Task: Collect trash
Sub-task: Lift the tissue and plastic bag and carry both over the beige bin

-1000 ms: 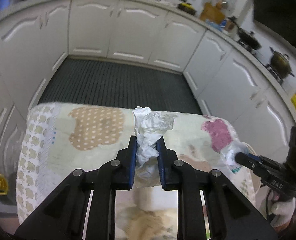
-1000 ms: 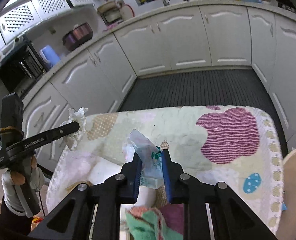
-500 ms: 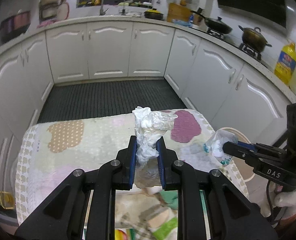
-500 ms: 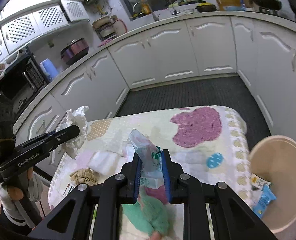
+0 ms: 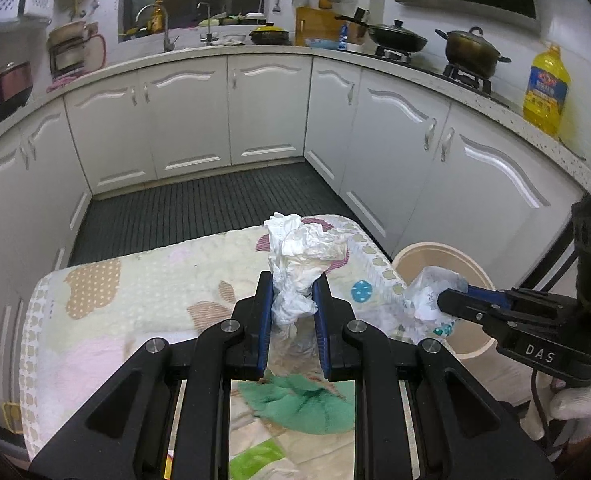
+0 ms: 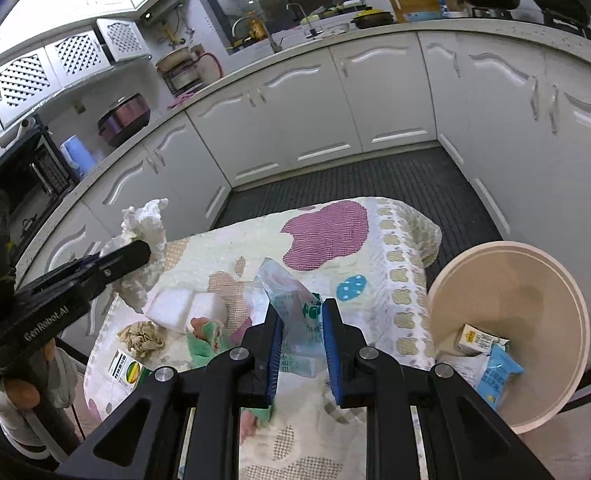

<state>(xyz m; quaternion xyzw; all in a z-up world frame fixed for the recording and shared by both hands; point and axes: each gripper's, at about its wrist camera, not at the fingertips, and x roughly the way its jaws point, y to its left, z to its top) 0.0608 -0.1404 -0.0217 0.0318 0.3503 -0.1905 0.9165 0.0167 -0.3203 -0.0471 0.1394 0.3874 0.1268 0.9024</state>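
My left gripper (image 5: 292,282) is shut on a crumpled white tissue (image 5: 301,256) and holds it above the quilted table (image 5: 135,292). It shows at the left of the right wrist view (image 6: 135,256). My right gripper (image 6: 302,310) is shut on a clear plastic wrapper with green print (image 6: 293,304), just left of the beige trash bin (image 6: 567,300). The bin holds a small carton (image 6: 477,338) and a blue packet (image 6: 499,368). In the left wrist view the right gripper (image 5: 443,300) holds the wrapper (image 5: 431,292) over the bin's rim (image 5: 471,264).
On the table lie white foam blocks (image 6: 183,308), a crumpled brown paper (image 6: 141,338), a small yellow-green carton (image 6: 125,370) and a green cloth (image 5: 299,404). White kitchen cabinets (image 5: 231,116) surround a dark ribbed floor (image 5: 211,208).
Both grippers have swung to the right with their loads. The bin has come into view on the right, and the right gripper now holds the wrapper close to its rim.
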